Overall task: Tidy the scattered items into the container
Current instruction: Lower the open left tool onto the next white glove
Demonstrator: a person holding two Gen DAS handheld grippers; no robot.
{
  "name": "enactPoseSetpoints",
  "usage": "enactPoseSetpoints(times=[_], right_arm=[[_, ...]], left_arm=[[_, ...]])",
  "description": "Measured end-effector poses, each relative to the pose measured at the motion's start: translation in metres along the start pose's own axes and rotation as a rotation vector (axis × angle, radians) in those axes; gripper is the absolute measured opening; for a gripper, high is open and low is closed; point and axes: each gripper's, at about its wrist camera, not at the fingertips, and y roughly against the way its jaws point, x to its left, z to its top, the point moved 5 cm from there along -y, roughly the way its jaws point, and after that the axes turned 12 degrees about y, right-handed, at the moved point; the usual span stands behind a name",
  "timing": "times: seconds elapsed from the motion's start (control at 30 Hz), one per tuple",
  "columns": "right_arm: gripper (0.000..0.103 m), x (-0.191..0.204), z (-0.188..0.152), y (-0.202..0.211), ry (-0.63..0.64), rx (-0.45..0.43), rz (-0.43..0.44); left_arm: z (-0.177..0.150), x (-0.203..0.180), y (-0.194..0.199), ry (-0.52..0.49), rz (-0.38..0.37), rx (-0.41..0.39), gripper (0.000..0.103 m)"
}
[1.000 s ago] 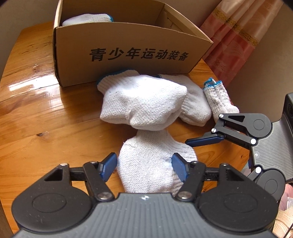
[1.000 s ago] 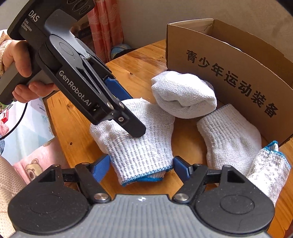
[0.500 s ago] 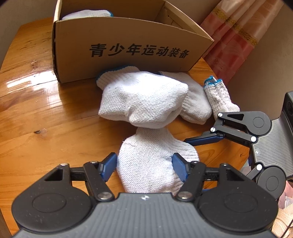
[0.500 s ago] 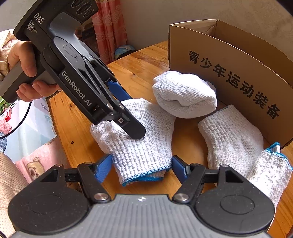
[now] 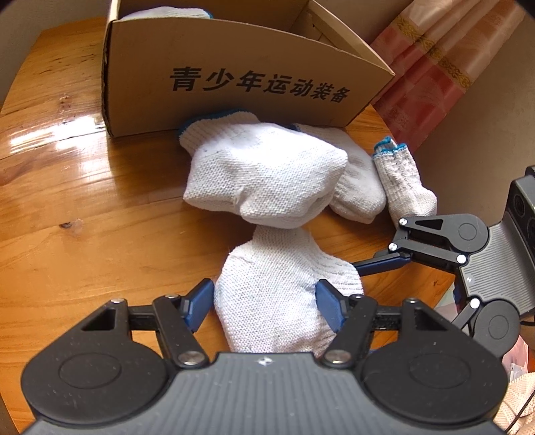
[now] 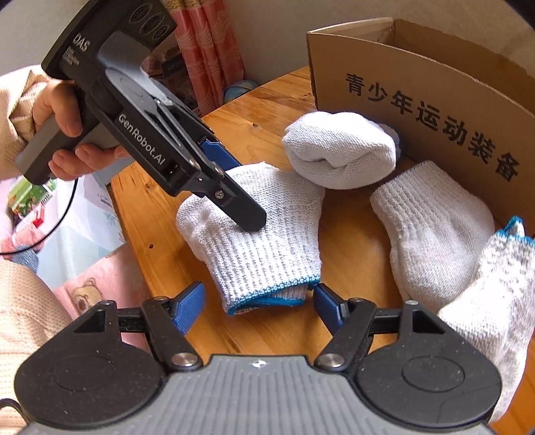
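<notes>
Several white knit gloves lie on the wooden table in front of a cardboard box [image 5: 234,77]. My left gripper [image 5: 264,301] is open, its blue pads on either side of the nearest glove [image 5: 281,287]; the same glove [image 6: 254,234] shows in the right wrist view with the left gripper [image 6: 247,207] pressing down on it. My right gripper [image 6: 257,302] is open at that glove's blue cuff. A rolled glove [image 5: 267,174] lies beyond it, and two more gloves [image 6: 431,227] lie to the right. One glove [image 5: 164,13] lies inside the box.
The table's rounded edge [image 6: 133,214] runs close behind the nearest glove. A pink curtain [image 5: 431,67] hangs right of the box. Bare glossy wood [image 5: 67,200] lies left of the gloves.
Both grippers have crept forward over the nearest glove; the box and gloves look closer. The jaws stay open and no glove has moved.
</notes>
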Motion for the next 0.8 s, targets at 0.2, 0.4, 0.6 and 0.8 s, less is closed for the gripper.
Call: enactPoseSetpoints(times=[0.2, 0.4, 0.6, 0.8], right_arm=[[0.077, -0.007, -0.006, 0.006, -0.206, 0.004, 0.163], [0.076, -0.012, -0.001, -0.002, -0.27, -0.037, 0.177], [0.063, -0.024, -0.004, 0.001, -0.291, -0.069, 0.107], [0.057, -0.02, -0.009, -0.002, -0.344, -0.051, 0.13]], left_arm=[[-0.001, -0.002, -0.001, 0.004, 0.015, -0.004, 0.068], [-0.006, -0.002, 0.001, 0.021, 0.017, -0.005, 0.067], [-0.016, 0.002, 0.008, 0.04, 0.01, 0.017, 0.067], [-0.012, 0.007, 0.014, 0.068, 0.013, -0.015, 0.065]])
